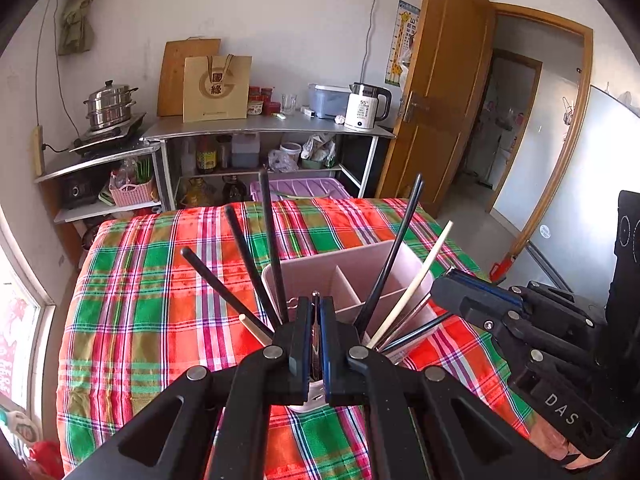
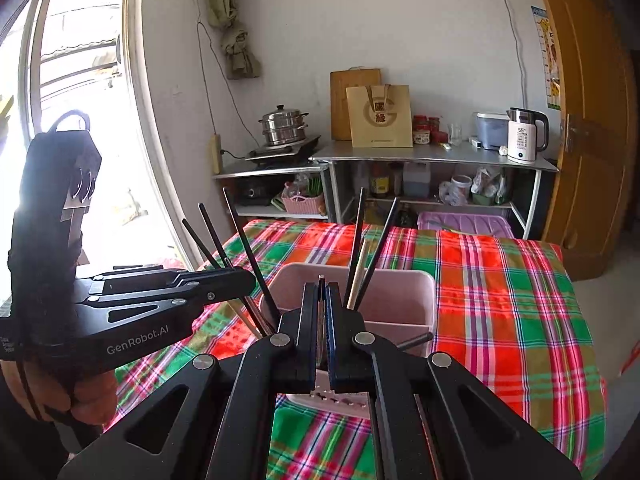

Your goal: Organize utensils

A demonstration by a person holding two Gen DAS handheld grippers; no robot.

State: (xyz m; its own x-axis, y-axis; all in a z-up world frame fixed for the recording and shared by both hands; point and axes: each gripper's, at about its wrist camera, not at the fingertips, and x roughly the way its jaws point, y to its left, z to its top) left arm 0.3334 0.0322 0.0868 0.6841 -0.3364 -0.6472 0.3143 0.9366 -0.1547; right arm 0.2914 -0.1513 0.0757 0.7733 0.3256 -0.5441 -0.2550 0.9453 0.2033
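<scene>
A pale pink divided utensil holder (image 1: 360,268) stands on the plaid tablecloth (image 1: 160,280), also in the right wrist view (image 2: 396,300). Black chopsticks (image 1: 272,248) and light wooden chopsticks (image 1: 416,280) lean out of it. My left gripper (image 1: 316,320) is shut on a thin metal utensil handle (image 1: 316,300) just over the holder's near wall. My right gripper (image 2: 322,312) is shut on a thin utensil handle (image 2: 321,284) over the holder's near edge. Each gripper shows beside the other, the right in the left wrist view (image 1: 452,284), the left in the right wrist view (image 2: 248,280).
Behind the table stand metal shelves (image 1: 260,126) with a white kettle (image 1: 366,106), a paper bag (image 1: 218,88), a steamer pot (image 1: 110,104) and a purple bin (image 1: 304,190). A wooden door (image 1: 444,92) is open at the right. A window (image 2: 80,120) is at the left.
</scene>
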